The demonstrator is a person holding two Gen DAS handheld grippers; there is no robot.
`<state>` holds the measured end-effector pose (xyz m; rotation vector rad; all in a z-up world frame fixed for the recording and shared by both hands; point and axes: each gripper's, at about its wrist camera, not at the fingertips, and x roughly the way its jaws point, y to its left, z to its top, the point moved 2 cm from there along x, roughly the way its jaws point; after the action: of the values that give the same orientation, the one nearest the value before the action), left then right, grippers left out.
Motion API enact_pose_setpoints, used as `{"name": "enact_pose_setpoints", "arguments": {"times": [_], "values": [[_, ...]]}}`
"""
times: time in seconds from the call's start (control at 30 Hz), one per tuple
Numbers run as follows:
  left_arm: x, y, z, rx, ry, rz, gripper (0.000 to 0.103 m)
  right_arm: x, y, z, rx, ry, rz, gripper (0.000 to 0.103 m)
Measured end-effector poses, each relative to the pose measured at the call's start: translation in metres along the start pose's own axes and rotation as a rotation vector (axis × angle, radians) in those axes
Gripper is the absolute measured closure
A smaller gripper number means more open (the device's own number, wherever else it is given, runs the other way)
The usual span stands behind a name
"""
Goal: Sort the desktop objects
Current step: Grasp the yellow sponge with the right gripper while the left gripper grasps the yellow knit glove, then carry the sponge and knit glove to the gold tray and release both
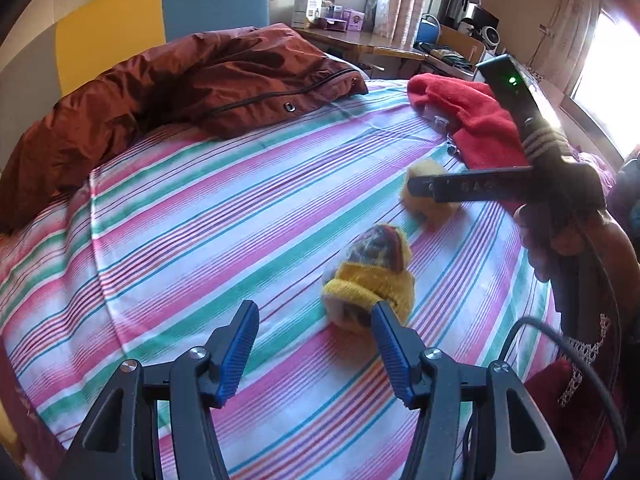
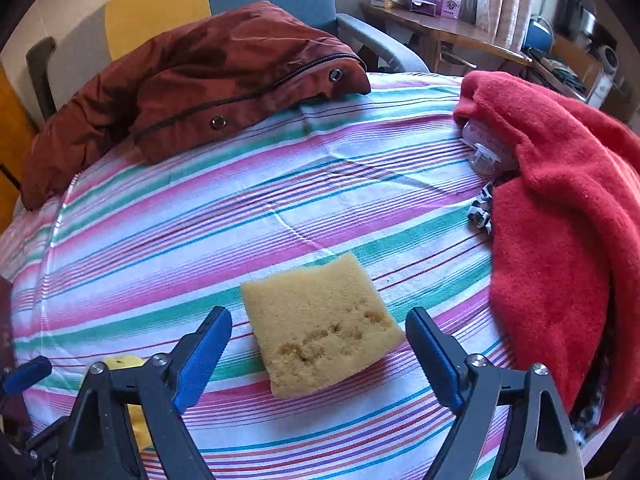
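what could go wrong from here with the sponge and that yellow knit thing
1. The right gripper is open around the sponge, which lies skewed to the fingers; closing now may catch a corner and twist it.
2. The left gripper is open, with the yellow knit bundle off to one side by one finger; it may nudge rather than grasp it.
3. The striped sheet is soft cloth; a low pinch could snag it.
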<state>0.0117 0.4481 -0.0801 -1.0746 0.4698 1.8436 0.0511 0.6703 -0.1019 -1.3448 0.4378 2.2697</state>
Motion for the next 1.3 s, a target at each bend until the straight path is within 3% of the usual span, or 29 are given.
{"name": "enact_pose_setpoints", "arguments": {"times": [0.2, 0.67, 0.77, 0.8, 1.0, 1.3], "values": [[0.010, -0.013, 0.009, 0.053, -0.011, -0.038, 0.043, 0.002, 0.002, -0.002, -0.023, 0.009, -0.027, 0.028], [0.052, -0.031, 0.019, 0.112, 0.036, -0.050, 0.039, 0.008, 0.004, -0.002, -0.023, 0.025, -0.037, 0.028], [0.060, -0.035, 0.018, 0.109, 0.049, -0.054, 0.041, 0.008, 0.005, -0.002, -0.036, 0.020, -0.051, 0.030], [0.061, -0.036, 0.017, 0.109, 0.050, -0.056, 0.047, 0.008, 0.006, -0.002, -0.042, 0.017, -0.057, 0.031], [0.051, -0.041, 0.007, 0.138, 0.003, -0.005, 0.057, 0.008, 0.011, -0.004, -0.080, 0.008, -0.073, 0.034], [0.024, -0.009, -0.019, 0.000, -0.045, 0.121, 0.058, 0.003, 0.030, -0.007, -0.140, -0.016, 0.026, 0.035]]}}
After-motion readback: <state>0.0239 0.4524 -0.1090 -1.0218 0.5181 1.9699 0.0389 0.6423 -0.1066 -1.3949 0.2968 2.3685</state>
